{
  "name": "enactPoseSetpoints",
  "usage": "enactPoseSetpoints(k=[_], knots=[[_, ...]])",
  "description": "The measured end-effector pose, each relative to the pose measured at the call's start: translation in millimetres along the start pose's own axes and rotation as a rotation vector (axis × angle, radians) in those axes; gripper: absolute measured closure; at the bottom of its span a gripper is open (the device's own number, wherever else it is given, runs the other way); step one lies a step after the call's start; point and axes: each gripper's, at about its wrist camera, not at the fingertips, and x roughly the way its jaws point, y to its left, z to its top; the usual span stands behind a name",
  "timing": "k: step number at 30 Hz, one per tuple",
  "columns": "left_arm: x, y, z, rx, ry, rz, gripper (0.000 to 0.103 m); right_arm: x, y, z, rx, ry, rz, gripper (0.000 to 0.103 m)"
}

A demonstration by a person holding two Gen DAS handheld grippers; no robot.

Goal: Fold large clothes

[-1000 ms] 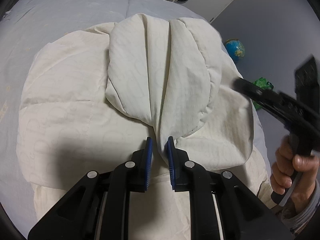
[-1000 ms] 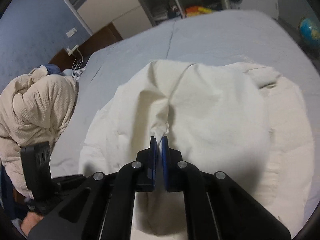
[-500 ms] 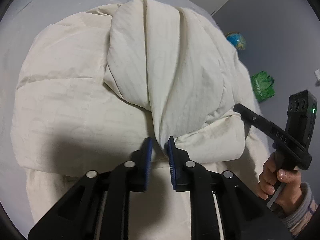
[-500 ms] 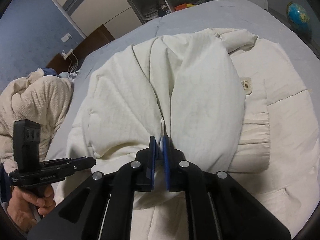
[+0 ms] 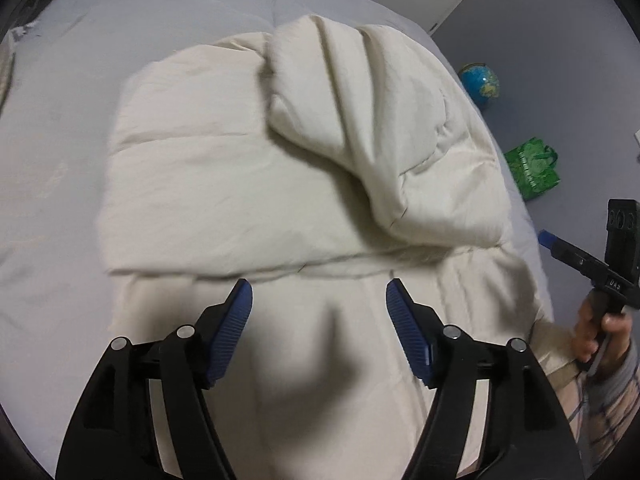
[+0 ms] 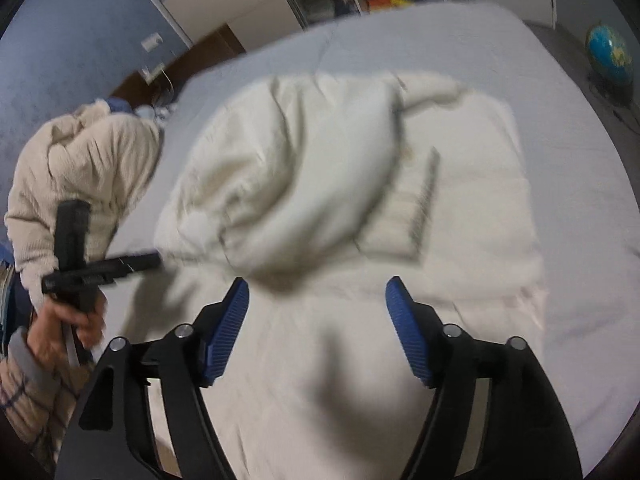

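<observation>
The left hand-held gripper (image 5: pixel 319 292) has just been opening; its jaws stand wide with nothing between them, above the cream garment (image 5: pixel 248 168). The garment lies on the grey bed (image 5: pixel 60 100), one part folded back over the rest. The right hand-held gripper (image 6: pixel 317 292) has likewise just opened wide, empty. A globe (image 5: pixel 479 81) stands on the floor.

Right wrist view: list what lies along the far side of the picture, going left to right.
Beige knitted blanket heap → cream folded garment on the grey bed → blue globe.
</observation>
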Motion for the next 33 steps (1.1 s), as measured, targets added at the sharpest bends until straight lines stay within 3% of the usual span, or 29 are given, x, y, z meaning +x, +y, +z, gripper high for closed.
enactPoseSetpoints(k=[6, 14, 20, 26, 33], knots=[[-30.0, 20.5, -31.0, -0.030, 0.011, 0.091, 0.033, -26.0, -58.2, -41.4, 0.116, 0.064, -0.064, 0.034], [-47.4, 49.6, -76.1, -0.081, 0.084, 0.205, 0.032, -45.8, -122.8, -100.0, 0.349, 0.096, -0.028, 0.034], [-50.8, 80.6, -99.2, -0.212, 0.155, 0.240, 0.032, -37.3, -145.3, -140.0, 0.502, 0.153, 0.118, 0.034], [-44.9, 74.1, -122.7, -0.179, 0.230, 0.260, 0.032, -36.2, -152.9, -156.6, 0.616, 0.159, 0.244, 0.034], [-40.5, 58.4, -153.6, -0.223, 0.260, 0.161, 0.032, -37.7, -146.6, -157.9, 0.663, 0.128, 0.370, 0.034]])
